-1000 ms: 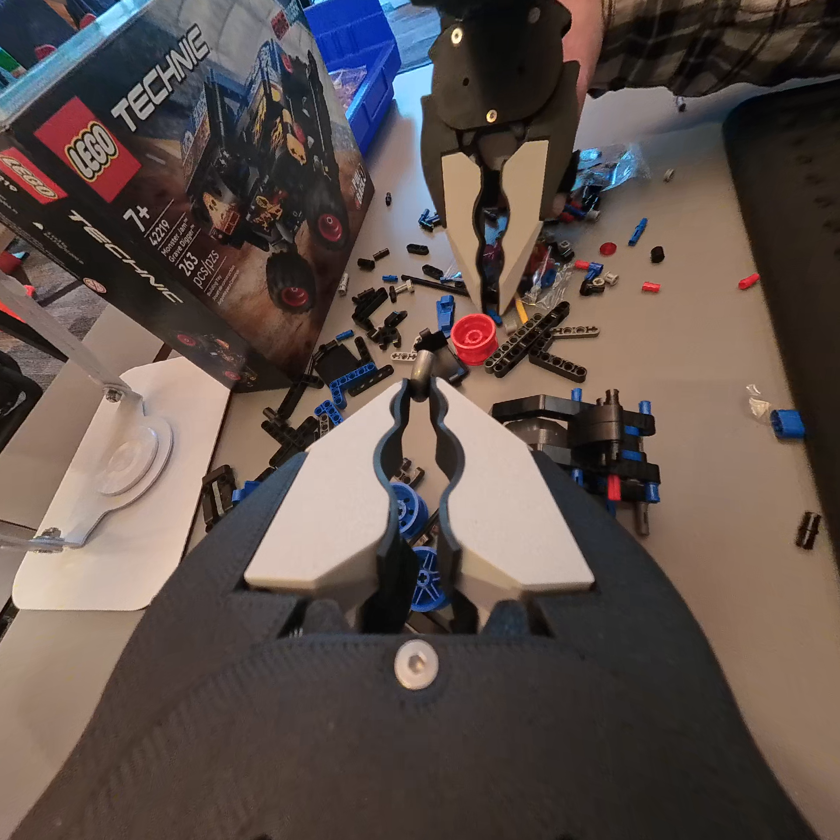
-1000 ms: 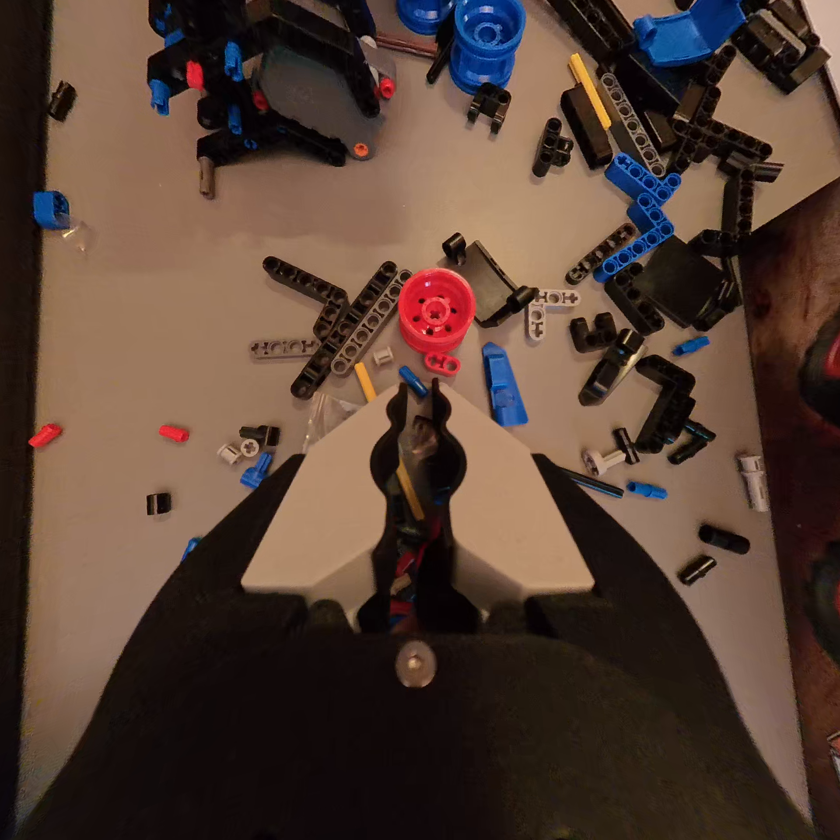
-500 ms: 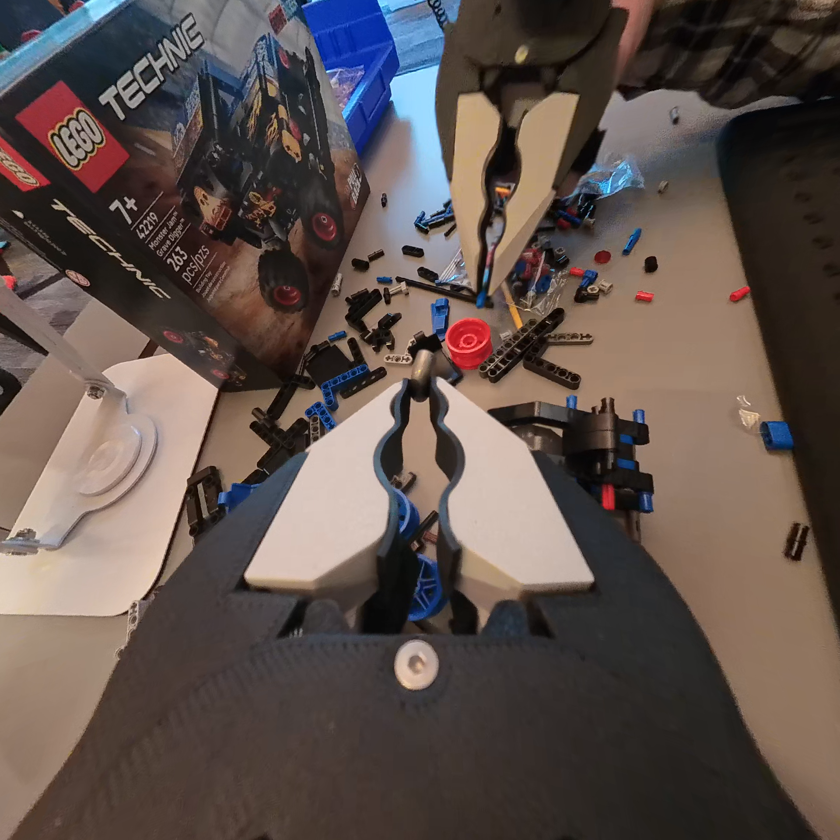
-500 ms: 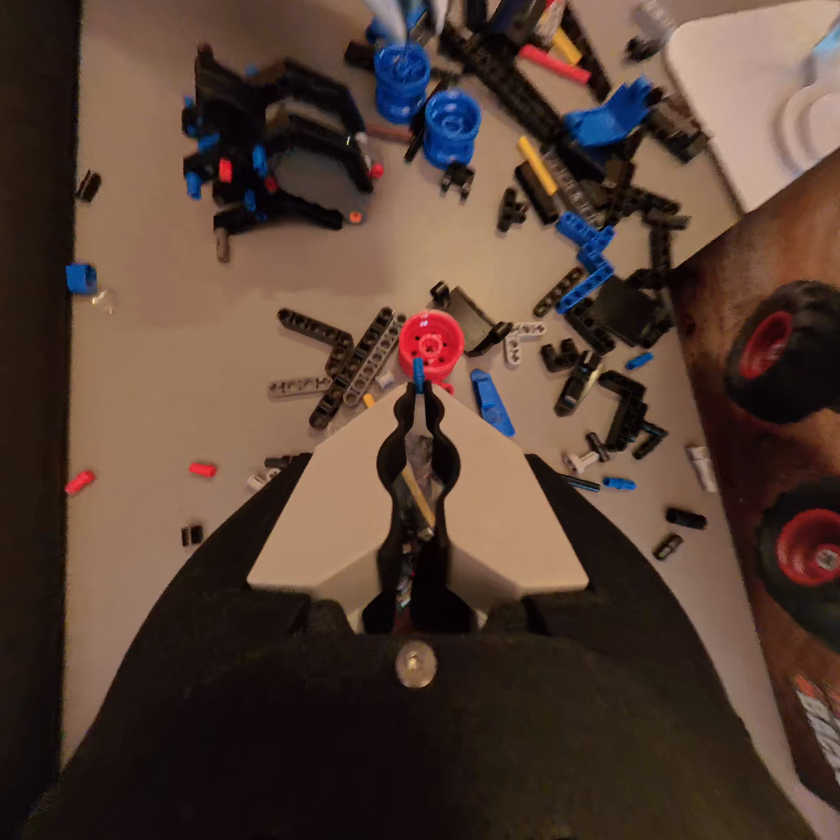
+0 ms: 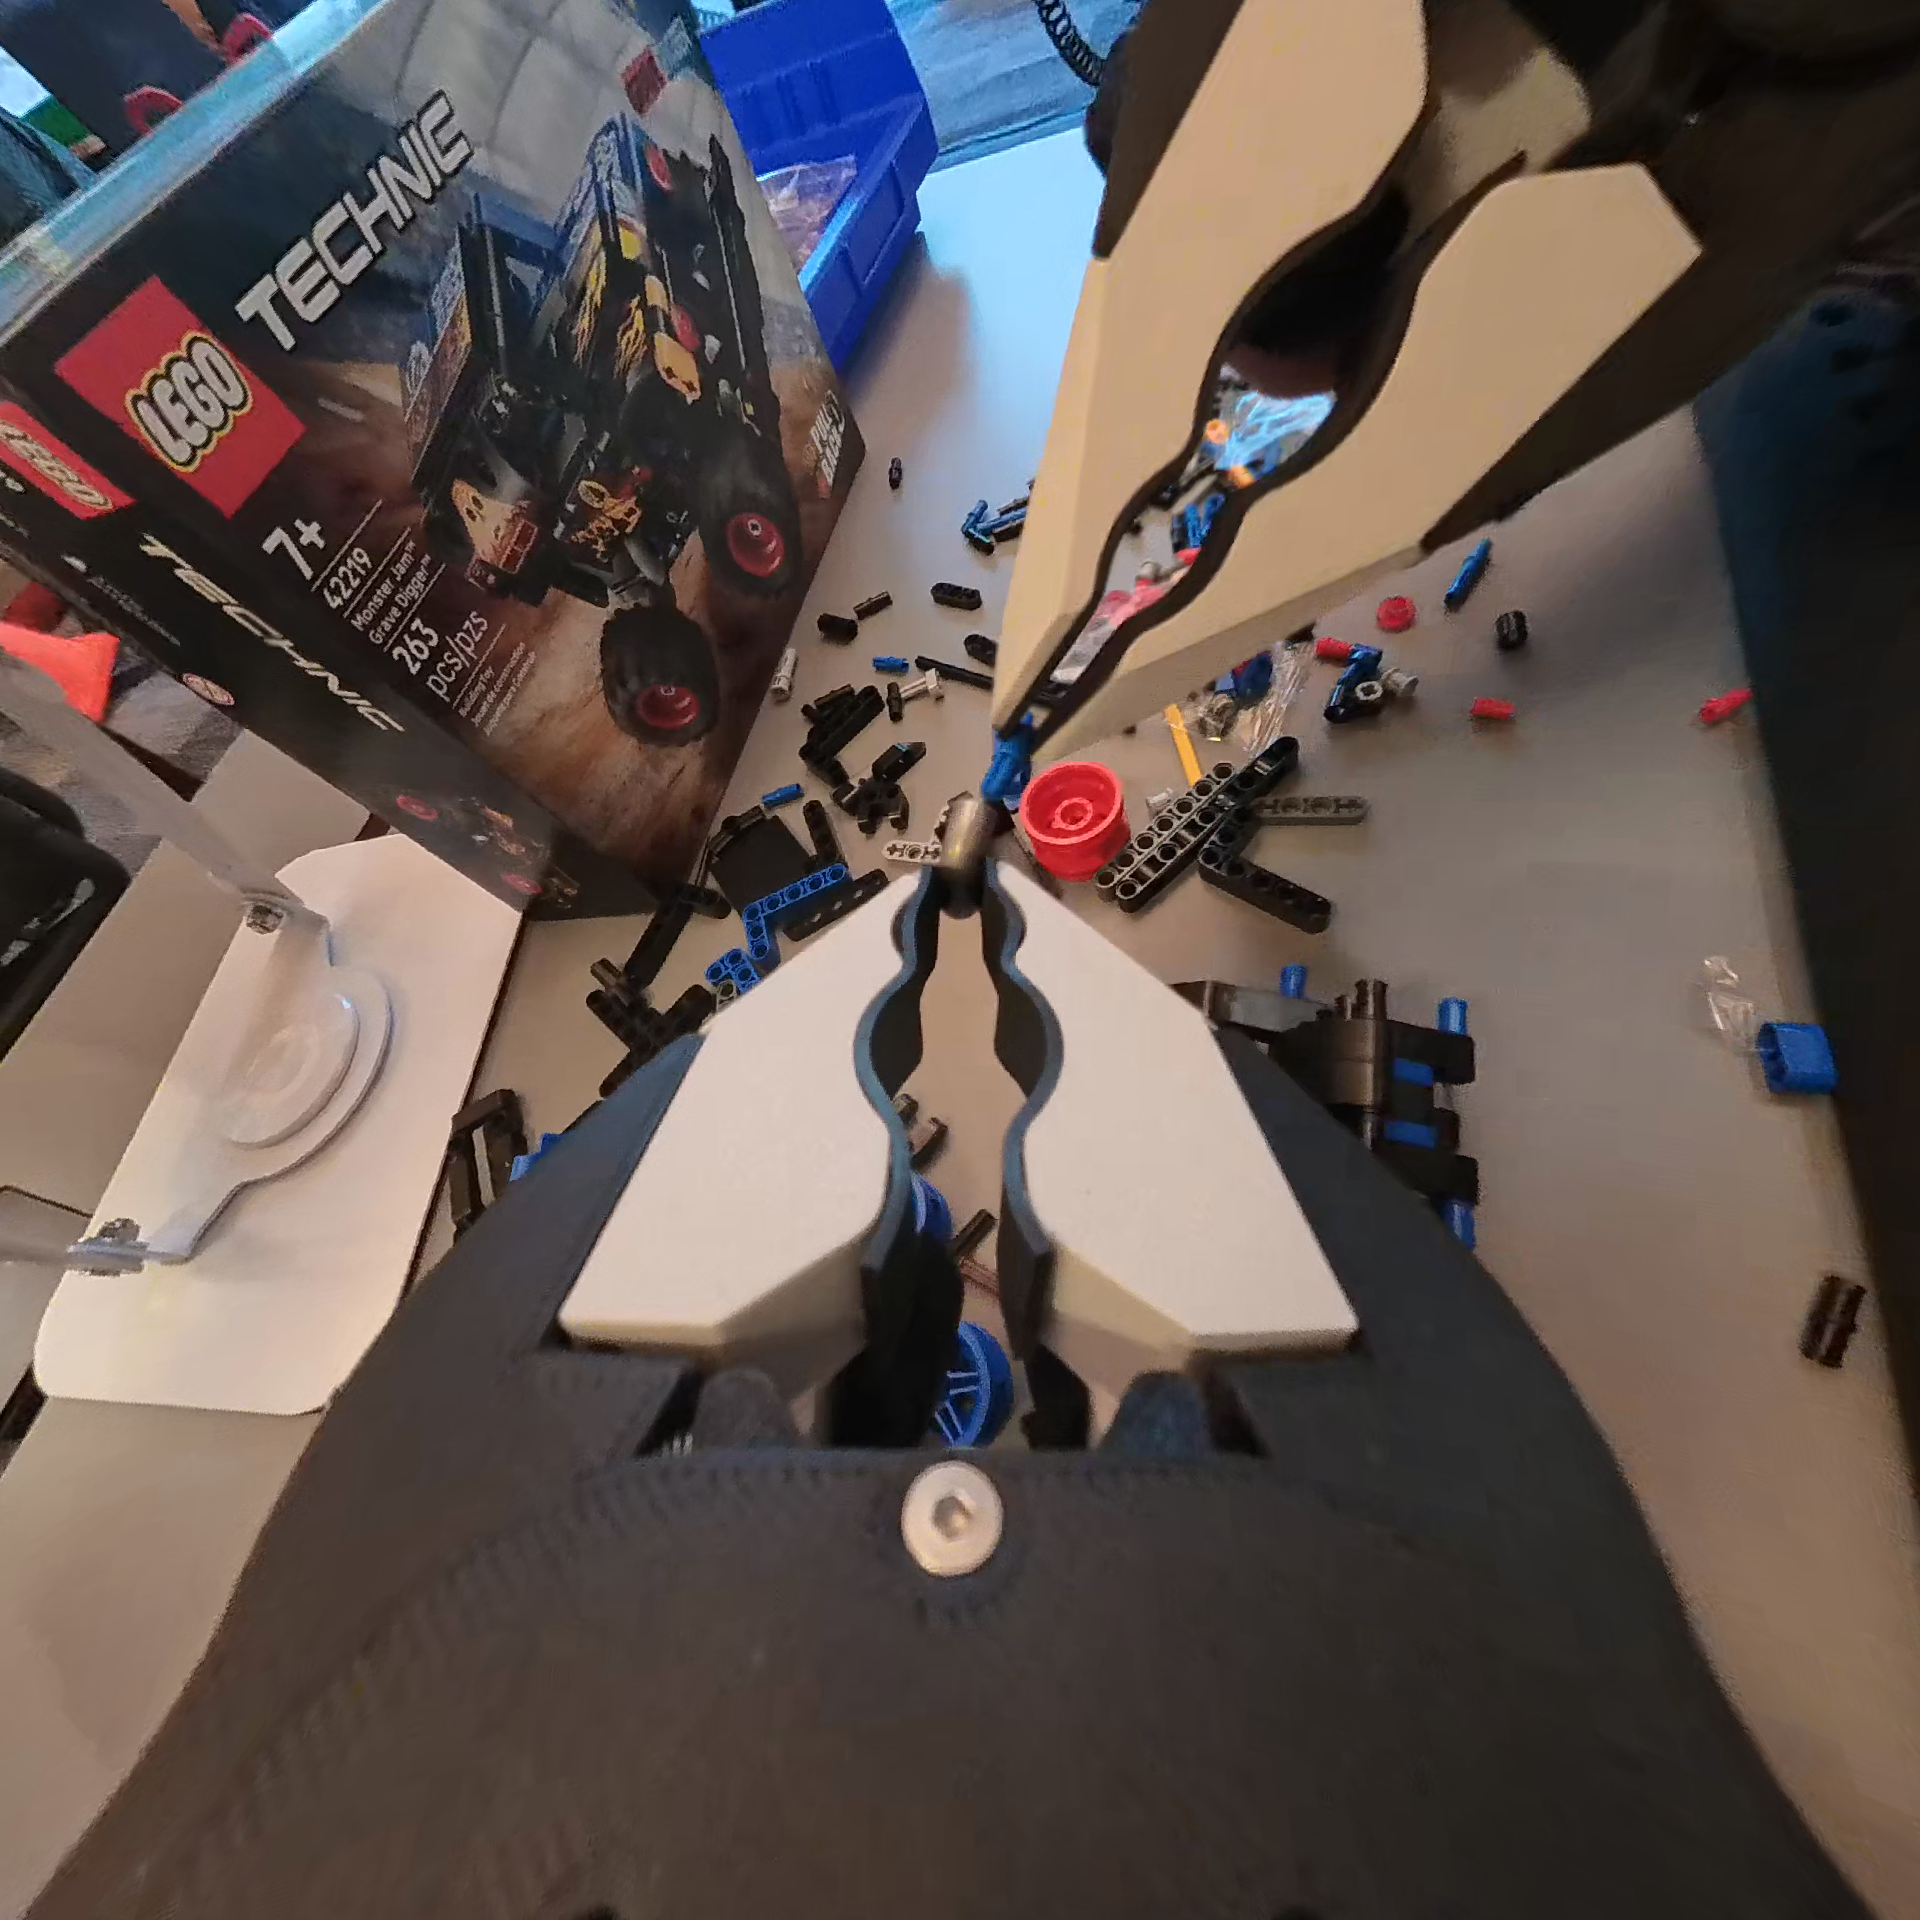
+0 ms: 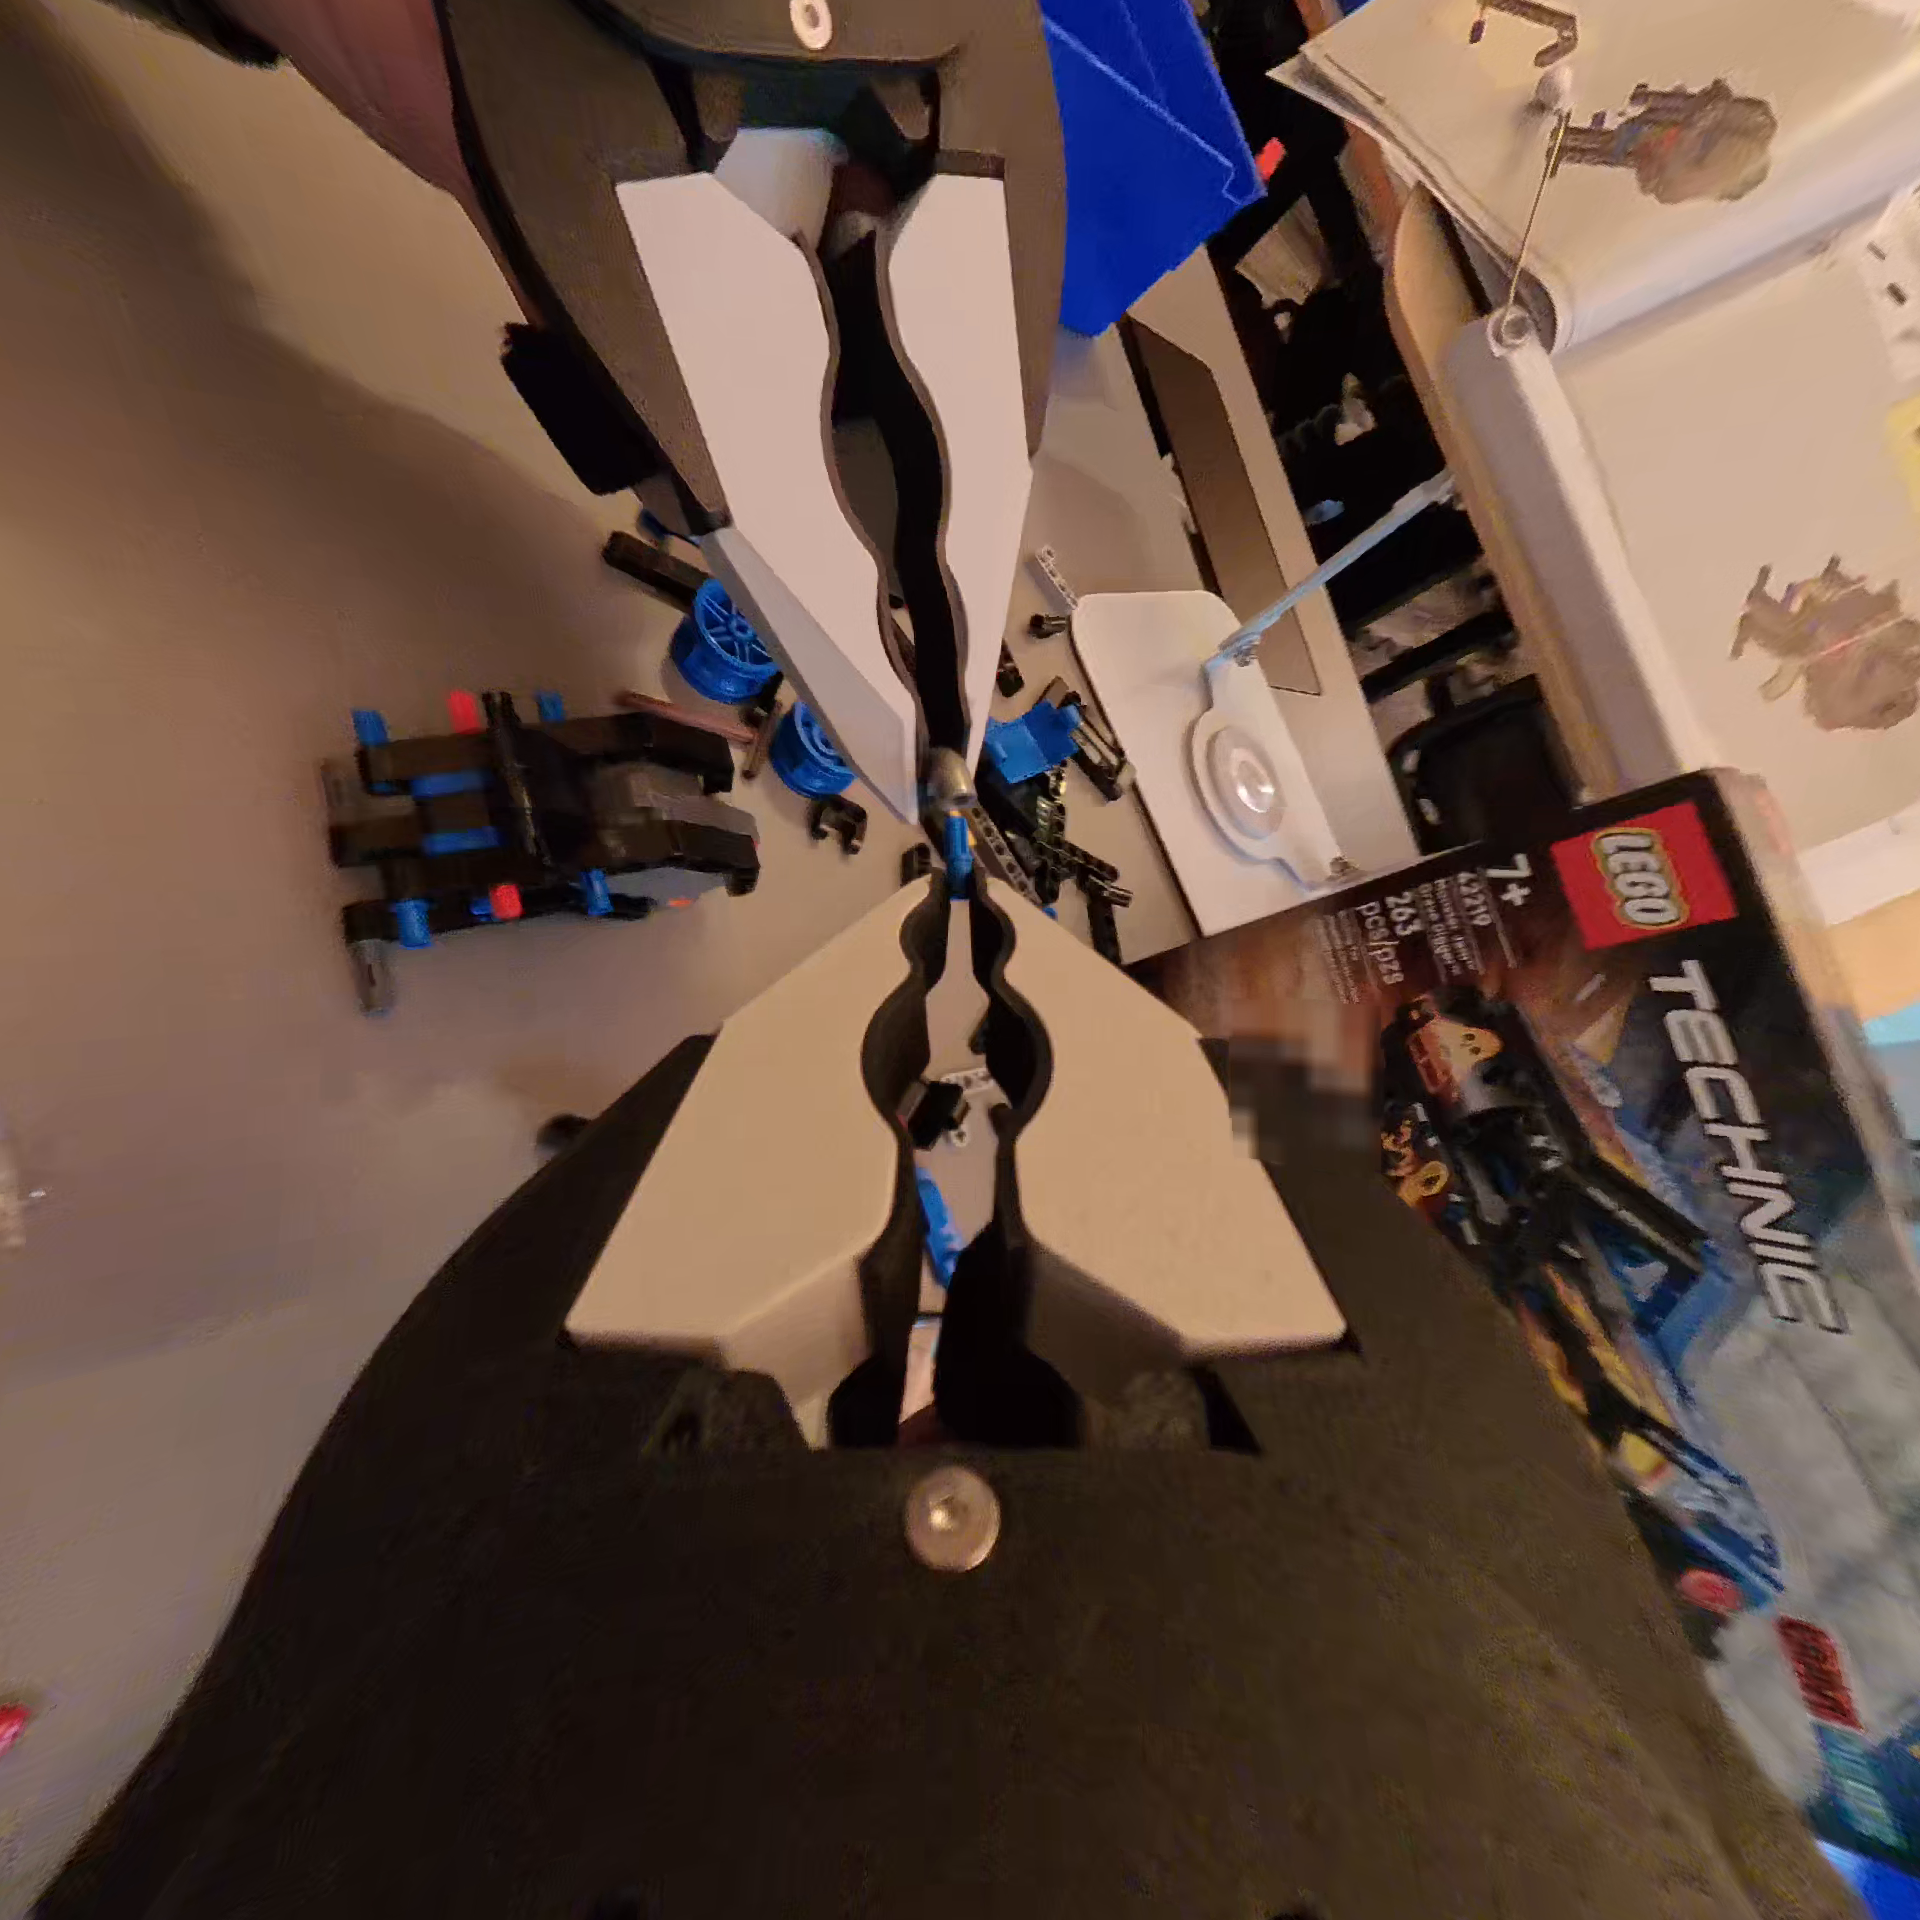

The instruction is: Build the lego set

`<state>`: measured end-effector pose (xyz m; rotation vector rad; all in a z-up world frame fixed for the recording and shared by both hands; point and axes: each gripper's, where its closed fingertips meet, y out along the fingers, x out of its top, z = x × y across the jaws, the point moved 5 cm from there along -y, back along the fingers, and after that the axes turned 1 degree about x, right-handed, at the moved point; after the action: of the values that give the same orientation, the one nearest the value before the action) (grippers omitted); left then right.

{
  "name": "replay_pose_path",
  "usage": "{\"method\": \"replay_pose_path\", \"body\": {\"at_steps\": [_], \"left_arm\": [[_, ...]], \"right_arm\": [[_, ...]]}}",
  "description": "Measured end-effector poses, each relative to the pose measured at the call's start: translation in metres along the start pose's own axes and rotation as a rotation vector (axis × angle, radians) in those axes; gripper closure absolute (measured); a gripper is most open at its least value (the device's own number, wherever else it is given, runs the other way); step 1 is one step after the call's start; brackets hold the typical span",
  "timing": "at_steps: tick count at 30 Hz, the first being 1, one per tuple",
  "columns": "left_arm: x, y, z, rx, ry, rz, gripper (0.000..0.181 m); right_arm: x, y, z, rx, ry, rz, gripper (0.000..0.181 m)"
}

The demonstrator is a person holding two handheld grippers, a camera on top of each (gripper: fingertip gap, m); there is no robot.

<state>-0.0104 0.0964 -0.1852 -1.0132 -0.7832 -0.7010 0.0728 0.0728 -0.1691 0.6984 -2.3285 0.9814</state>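
Grey connector: a small grey piece (image 5: 966,826) pinched at the very tips of the left gripper (image 5: 961,883), held in the air above the table (image 5: 1558,1039); its lower end is hidden between the fingertips, so its full shape cannot be made out.
Blue pin: a short blue pin (image 5: 1006,767) clamped at the tips of the right gripper (image 5: 1023,732); only its free end shows, the rest is buried between the fingers.
Pin axis: long axis runs along the right gripper's fingers, free end pointing at the grey connector; in the right wrist view the blue pin (image 6: 958,847) and the grey connector (image 6: 945,784) lie in one line, tip to tip.
Contact: whether the pin has entered the connector cannot be told.
Left gripper from the far side: the left gripper (image 6: 935,774) reaches in from the top, its body cut off by the frame edge.
Right gripper in its own view: right gripper (image 6: 961,894) clenched on the pin.
Half-built chassis: a black and blue assembly (image 6: 540,821) lies on the table, partly hidden behind the left gripper in the left wrist view.
Red wheel hub: a red hub (image 5: 1073,821) lies on the table just beyond the two held pieces.
Set box: the box (image 5: 436,468) stands to the left, its top cut off.
Blur: the right wrist view is smeared at its edges.
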Motion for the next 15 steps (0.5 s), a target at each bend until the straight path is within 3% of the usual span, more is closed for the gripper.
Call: {"method": "replay_pose_path", "body": {"at_steps": [15], "left_arm": [[0.0019, 0.0022, -0.0021, 0.096, 0.141, 0.077, 0.176]], "right_arm": [[0.0039, 0.0061, 0.0046, -0.070, -0.173, 0.081, 0.181]]}}
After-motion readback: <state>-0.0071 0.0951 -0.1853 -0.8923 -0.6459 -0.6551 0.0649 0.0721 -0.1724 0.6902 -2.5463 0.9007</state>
